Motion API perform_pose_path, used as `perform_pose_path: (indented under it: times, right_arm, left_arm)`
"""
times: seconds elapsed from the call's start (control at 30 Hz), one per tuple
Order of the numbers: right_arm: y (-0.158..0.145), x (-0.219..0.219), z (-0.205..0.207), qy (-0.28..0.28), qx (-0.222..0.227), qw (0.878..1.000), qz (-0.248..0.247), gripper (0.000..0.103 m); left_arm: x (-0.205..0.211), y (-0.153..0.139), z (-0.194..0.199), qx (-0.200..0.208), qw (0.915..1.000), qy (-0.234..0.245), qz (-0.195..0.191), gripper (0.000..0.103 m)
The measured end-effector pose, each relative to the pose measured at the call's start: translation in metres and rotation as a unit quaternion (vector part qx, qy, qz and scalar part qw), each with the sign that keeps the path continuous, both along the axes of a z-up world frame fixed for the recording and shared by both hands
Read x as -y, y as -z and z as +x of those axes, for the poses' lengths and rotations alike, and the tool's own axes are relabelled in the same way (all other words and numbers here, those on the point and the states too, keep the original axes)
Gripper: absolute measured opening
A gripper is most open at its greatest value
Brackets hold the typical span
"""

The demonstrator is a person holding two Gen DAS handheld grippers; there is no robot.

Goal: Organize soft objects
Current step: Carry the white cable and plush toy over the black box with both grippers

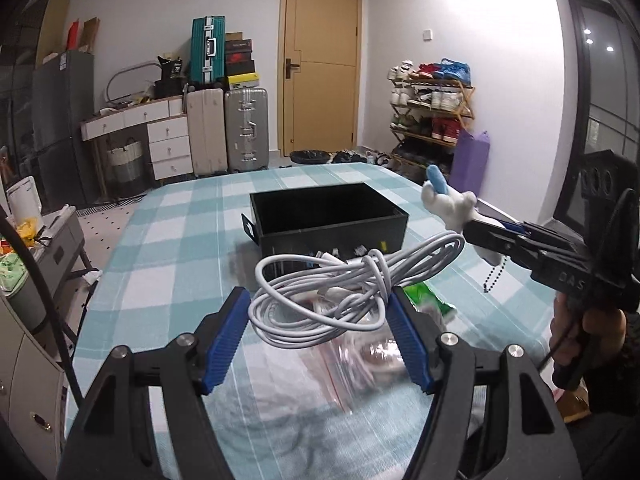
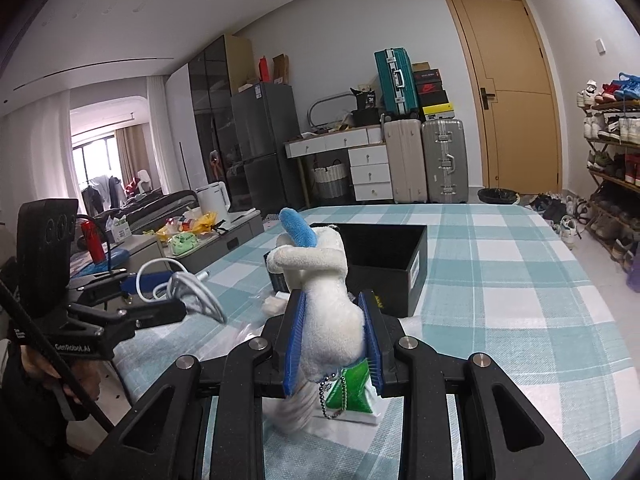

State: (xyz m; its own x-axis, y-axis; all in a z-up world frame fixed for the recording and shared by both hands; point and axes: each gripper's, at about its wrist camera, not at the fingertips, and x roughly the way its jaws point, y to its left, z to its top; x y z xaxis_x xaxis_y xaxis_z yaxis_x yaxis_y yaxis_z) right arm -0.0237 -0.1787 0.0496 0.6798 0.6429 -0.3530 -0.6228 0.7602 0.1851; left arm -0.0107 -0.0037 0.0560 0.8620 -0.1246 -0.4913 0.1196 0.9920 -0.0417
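My left gripper [image 1: 318,306] is shut on a coiled white cable [image 1: 340,284] and holds it above the checked tablecloth, short of the open black box [image 1: 332,220]. My right gripper [image 2: 332,312] is shut on a white plush toy [image 2: 320,280] with a blue ear and a bead chain, held above the table near the box [image 2: 384,256]. In the left wrist view the right gripper [image 1: 472,232] and plush toy [image 1: 448,200] are at the right, beside the box. The left gripper [image 2: 188,308] with the cable [image 2: 192,284] shows at left in the right wrist view.
A green-and-white packet [image 2: 352,392] and clear zip bags [image 1: 360,364] lie on the teal checked table [image 2: 500,280] under the grippers. Suitcases [image 1: 228,128], a drawer desk, a shoe rack [image 1: 432,108] and a door stand beyond the far edge.
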Motion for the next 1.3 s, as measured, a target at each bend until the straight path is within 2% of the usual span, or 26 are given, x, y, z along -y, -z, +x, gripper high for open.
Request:
perform_pose_path:
  times: [0.33,0.73,1.07,1.13,1.17,1.27,1.3]
  right_arm:
    - [-0.022,0.003,0.010,0.005,0.004,1.000,0.012,0.027]
    - [-0.039,0.001,0.039,0.012,-0.012,1.000,-0.001,0.027]
    - [-0.041,-0.008,0.066,0.021,-0.038,0.999,0.007,0.027]
    - [-0.040,-0.013,0.073,0.024,-0.044,0.999,0.009,0.027]
    - [-0.039,-0.016,0.077,0.025,-0.047,0.999,0.009,0.027]
    - [-0.035,-0.022,0.085,0.024,-0.055,0.998,0.007,0.027]
    - [-0.033,-0.024,0.086,0.021,-0.058,0.998,0.008,0.027]
  left_arm:
    - [-0.014,-0.015,0.032,0.016,0.9983,-0.049,-0.028,0.069]
    - [-0.025,-0.023,0.073,0.015,0.9952,-0.091,-0.033,0.070]
    - [-0.022,-0.022,0.103,0.012,0.9956,-0.089,-0.027,0.068]
    - [-0.022,-0.021,0.108,0.013,0.9957,-0.086,-0.029,0.063]
    - [-0.021,-0.019,0.112,0.008,0.9961,-0.083,-0.028,0.055]
    - [-0.024,-0.010,0.118,-0.012,0.9964,-0.078,-0.030,0.053]
    - [-0.026,-0.006,0.118,-0.021,0.9966,-0.070,-0.039,0.056]
